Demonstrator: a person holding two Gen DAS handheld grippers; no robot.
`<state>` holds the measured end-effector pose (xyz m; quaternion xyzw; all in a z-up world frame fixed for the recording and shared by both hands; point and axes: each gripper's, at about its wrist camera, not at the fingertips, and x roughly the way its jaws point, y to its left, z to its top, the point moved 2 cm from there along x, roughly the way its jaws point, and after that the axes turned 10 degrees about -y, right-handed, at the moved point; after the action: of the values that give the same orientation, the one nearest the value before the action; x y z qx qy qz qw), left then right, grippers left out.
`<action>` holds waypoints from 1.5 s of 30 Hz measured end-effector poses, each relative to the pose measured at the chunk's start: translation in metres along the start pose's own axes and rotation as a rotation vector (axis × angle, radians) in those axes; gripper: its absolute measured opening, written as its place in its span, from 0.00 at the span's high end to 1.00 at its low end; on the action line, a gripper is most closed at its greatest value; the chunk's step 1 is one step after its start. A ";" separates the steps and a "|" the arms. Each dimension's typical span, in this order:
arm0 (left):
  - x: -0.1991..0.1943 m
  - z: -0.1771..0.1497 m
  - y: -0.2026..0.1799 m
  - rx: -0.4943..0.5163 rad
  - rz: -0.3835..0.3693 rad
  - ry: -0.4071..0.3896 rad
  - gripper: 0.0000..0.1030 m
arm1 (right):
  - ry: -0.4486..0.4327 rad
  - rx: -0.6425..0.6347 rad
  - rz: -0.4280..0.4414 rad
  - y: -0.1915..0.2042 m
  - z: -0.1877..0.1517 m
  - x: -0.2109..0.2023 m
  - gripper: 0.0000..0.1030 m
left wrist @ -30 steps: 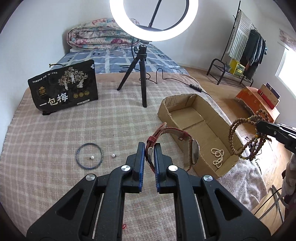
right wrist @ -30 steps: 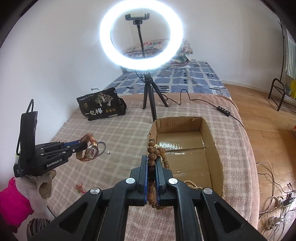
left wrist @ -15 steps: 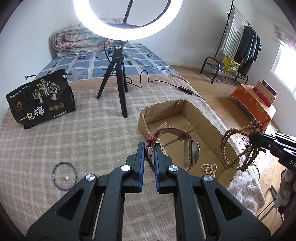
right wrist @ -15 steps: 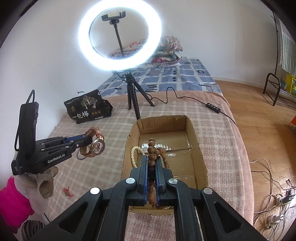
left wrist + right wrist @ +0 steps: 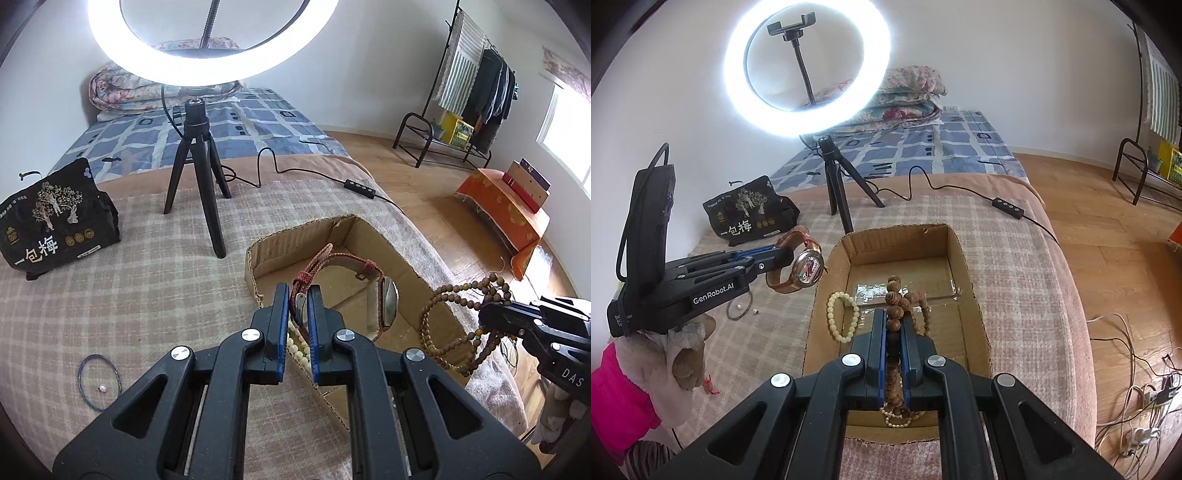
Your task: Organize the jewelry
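Observation:
My left gripper (image 5: 298,295) is shut on the strap of a brown wristwatch (image 5: 384,306) and holds it over the near-left part of the cardboard box (image 5: 373,236). From the right wrist view the left gripper (image 5: 788,254) and watch (image 5: 809,267) hang at the box's left wall (image 5: 834,266). My right gripper (image 5: 894,321) is shut on a brown wooden bead necklace (image 5: 897,295) above the box; it also shows in the left wrist view (image 5: 447,332). A cream bead bracelet (image 5: 842,314) lies inside the box.
A ring light on a black tripod (image 5: 199,177) stands behind the box, its cable and remote (image 5: 360,186) trailing right. A black snack bag (image 5: 55,221) sits at left. A dark thin bangle (image 5: 98,382) and a small pearl (image 5: 101,387) lie on the checked blanket.
Both grippers have moved forward toward the box. The watch, earlier left of the box, now hangs over its near-left part; the bead necklace now hangs above the box interior.

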<state>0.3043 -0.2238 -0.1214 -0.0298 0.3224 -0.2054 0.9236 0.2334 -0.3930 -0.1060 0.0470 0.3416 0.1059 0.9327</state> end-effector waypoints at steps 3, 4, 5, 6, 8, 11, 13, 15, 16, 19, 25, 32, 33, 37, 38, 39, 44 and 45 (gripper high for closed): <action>0.007 0.001 -0.003 0.002 -0.002 0.002 0.93 | 0.003 0.002 -0.005 -0.003 0.000 0.004 0.96; 0.009 0.002 -0.004 0.002 -0.002 0.002 0.93 | 0.005 0.004 -0.006 -0.004 0.000 0.006 0.96; 0.011 0.002 -0.004 0.001 -0.003 0.003 0.93 | 0.006 0.006 -0.005 -0.006 -0.001 0.007 0.96; 0.013 0.003 -0.005 0.000 -0.003 0.003 0.93 | 0.008 0.007 -0.005 -0.007 -0.001 0.009 0.96; 0.017 0.003 -0.006 -0.002 -0.002 0.004 0.92 | 0.012 0.006 -0.006 -0.007 -0.001 0.012 0.96; 0.021 0.005 -0.007 -0.004 -0.001 0.007 0.92 | 0.017 0.006 -0.004 -0.008 -0.002 0.017 0.96; 0.023 0.006 -0.007 -0.004 -0.001 0.007 0.92 | 0.019 0.009 0.000 -0.009 -0.002 0.019 0.96; 0.024 0.007 -0.007 -0.002 0.001 0.005 0.92 | 0.021 0.012 0.004 -0.009 -0.003 0.021 0.96; 0.024 0.008 -0.007 -0.003 0.002 0.003 0.92 | 0.021 0.013 0.004 -0.009 -0.003 0.022 0.96; 0.024 0.009 -0.008 -0.003 0.002 -0.003 0.92 | 0.021 0.018 0.010 -0.009 -0.003 0.023 0.96; 0.021 0.011 -0.011 0.009 -0.003 -0.019 0.67 | -0.001 0.015 -0.002 -0.008 -0.004 0.020 0.72; 0.007 0.016 -0.020 0.051 0.009 -0.078 0.46 | -0.023 0.010 -0.035 -0.005 -0.003 0.013 0.30; 0.005 0.016 -0.020 0.054 0.014 -0.086 0.44 | -0.028 0.011 -0.040 -0.005 -0.003 0.011 0.24; -0.001 0.020 -0.020 0.056 0.015 -0.093 0.44 | -0.040 0.015 -0.052 -0.003 -0.002 0.007 0.17; -0.002 0.020 -0.020 0.055 0.016 -0.094 0.44 | -0.041 0.015 -0.054 -0.003 -0.002 0.006 0.16; -0.004 0.021 -0.019 0.055 0.016 -0.096 0.44 | -0.041 0.014 -0.058 -0.002 -0.002 0.005 0.15; -0.013 0.021 -0.018 0.055 0.019 -0.105 0.40 | -0.051 0.005 -0.083 0.004 -0.001 0.001 0.03; -0.015 0.021 -0.017 0.055 0.019 -0.108 0.40 | -0.055 0.005 -0.087 0.005 -0.001 -0.001 0.02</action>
<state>0.3004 -0.2356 -0.0929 -0.0124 0.2666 -0.2036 0.9420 0.2312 -0.3884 -0.1058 0.0374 0.3180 0.0633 0.9452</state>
